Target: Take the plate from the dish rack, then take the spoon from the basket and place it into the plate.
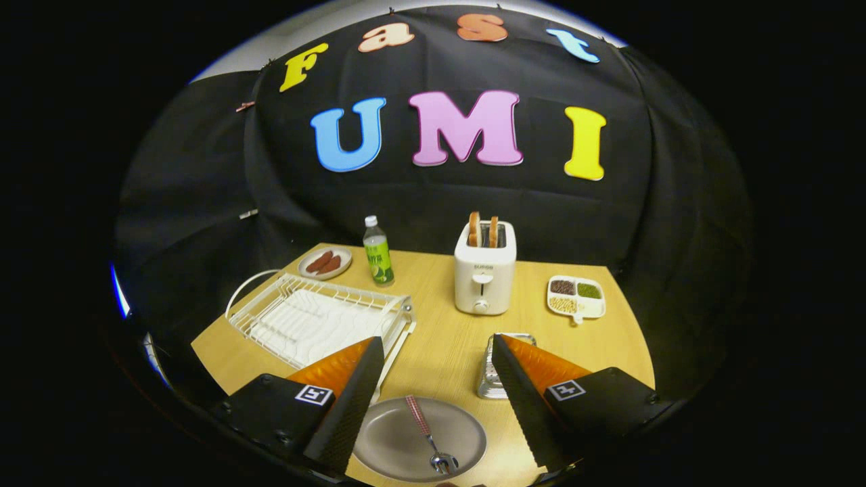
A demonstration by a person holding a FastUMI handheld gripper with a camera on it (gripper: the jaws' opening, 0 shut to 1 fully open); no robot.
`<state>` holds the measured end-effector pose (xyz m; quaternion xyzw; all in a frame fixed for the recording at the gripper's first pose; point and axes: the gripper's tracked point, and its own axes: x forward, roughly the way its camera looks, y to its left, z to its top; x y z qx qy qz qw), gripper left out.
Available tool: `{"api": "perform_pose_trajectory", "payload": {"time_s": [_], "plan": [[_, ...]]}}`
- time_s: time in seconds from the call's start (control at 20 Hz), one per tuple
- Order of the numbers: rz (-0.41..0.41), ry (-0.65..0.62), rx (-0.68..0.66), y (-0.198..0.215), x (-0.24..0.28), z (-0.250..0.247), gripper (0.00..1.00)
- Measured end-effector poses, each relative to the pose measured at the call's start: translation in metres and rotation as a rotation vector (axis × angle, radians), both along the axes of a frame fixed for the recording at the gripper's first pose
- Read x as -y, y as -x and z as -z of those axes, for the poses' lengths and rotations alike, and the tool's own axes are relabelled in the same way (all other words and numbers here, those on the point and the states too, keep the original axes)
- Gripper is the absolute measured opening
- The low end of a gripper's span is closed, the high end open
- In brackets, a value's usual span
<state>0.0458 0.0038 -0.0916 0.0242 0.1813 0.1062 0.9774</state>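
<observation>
Now the spoon (428,433) lies in the grey plate (419,438), bowl end toward the camera, its red-patterned handle pointing away toward the toaster. That plate sits flat on the wooden table (440,352), right between the two fingers of the tool (433,352). And the tool is spread wide, fingers well apart, gripping nothing at all; the plate and spoon rest below the gap between them. Beyond the plate and to its left stands the white wire dish rack (318,314), partly hidden by the left finger. To the plate's right, just behind the right finger, sits a small metal basket (492,379). Further beyond the plate stands the white toaster (484,277) with two slices of toast up in its slots. Left of that, a green-labelled bottle (377,251) and a small plate of sausages (325,262). Right of the toaster, a white divided dish (576,297) of grains and beans.
</observation>
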Motion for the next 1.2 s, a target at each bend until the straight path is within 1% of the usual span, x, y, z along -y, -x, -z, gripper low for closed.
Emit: {"api": "perform_pose_trajectory", "payload": {"time_s": [0.2, 0.4, 0.5, 0.65, 0.8, 1.0, 1.2], "plan": [[0.124, -0.032, 0.137, 0.010, 0.017, -0.070, 0.99], [0.219, -0.025, 0.243, 0.040, 0.030, -0.120, 0.98], [0.263, -0.028, 0.269, 0.057, 0.033, -0.135, 0.98], [0.315, -0.064, 0.277, 0.086, 0.029, -0.141, 0.98], [0.337, -0.072, 0.285, 0.109, 0.023, -0.134, 0.98], [0.339, -0.038, 0.249, 0.121, 0.012, -0.113, 0.98], [0.346, -0.058, 0.238, 0.121, 0.005, -0.114, 0.98]]}}
